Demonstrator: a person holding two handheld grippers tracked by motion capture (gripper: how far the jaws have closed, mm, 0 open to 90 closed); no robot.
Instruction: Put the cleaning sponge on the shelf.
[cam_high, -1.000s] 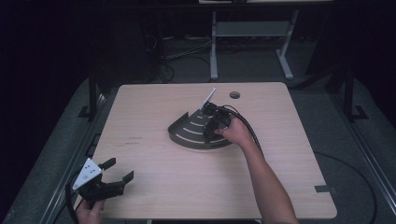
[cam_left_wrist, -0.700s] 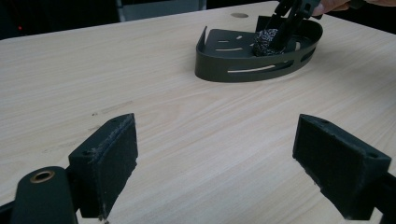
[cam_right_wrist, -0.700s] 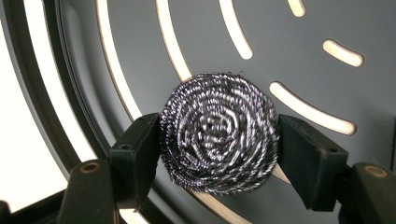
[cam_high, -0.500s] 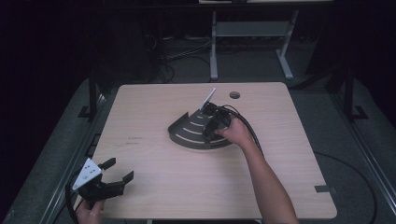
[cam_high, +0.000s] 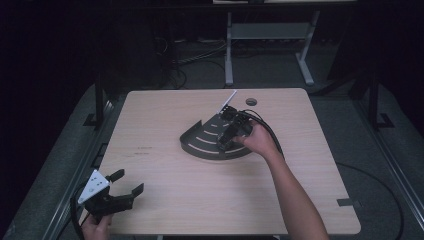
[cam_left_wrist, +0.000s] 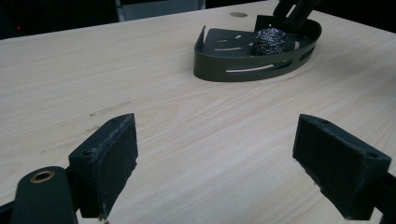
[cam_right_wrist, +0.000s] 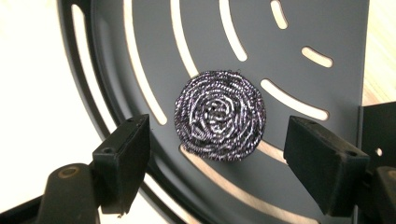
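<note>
Placed already: round coiled steel-wire scouring pad (cam_right_wrist: 220, 115) lying on the slotted floor of the dark grey quarter-round metal corner tray (cam_right_wrist: 299, 28), directly below the right gripper (cam_right_wrist: 217, 161) and between its two black pads without touching either. Jaws of that gripper just been opening, now standing apart with a clear gap on both sides of the scourer, so nothing gripped. Judged as the tail end of the placing: release done, only lifting the right gripper (cam_high: 231, 134) clear of the tray (cam_high: 200, 149) left to do, as far as can be told. Left gripper (cam_high: 116, 191) resting near the table's front left corner, well apart from the tray, jaws wide open and empty, bare wood between the pads; from there, tray and scourer (cam_left_wrist: 269, 41) far ahead and to the right. Underneath, a pale wood-grain table top (cam_high: 165, 125) with a small round hole (cam_high: 251, 101) near the far edge, just beyond the right gripper. Around it, a dark room with grey carpet (cam_high: 380, 150), loose cables (cam_high: 195, 57) on the floor and a light metal stand (cam_high: 270, 35) behind.
</note>
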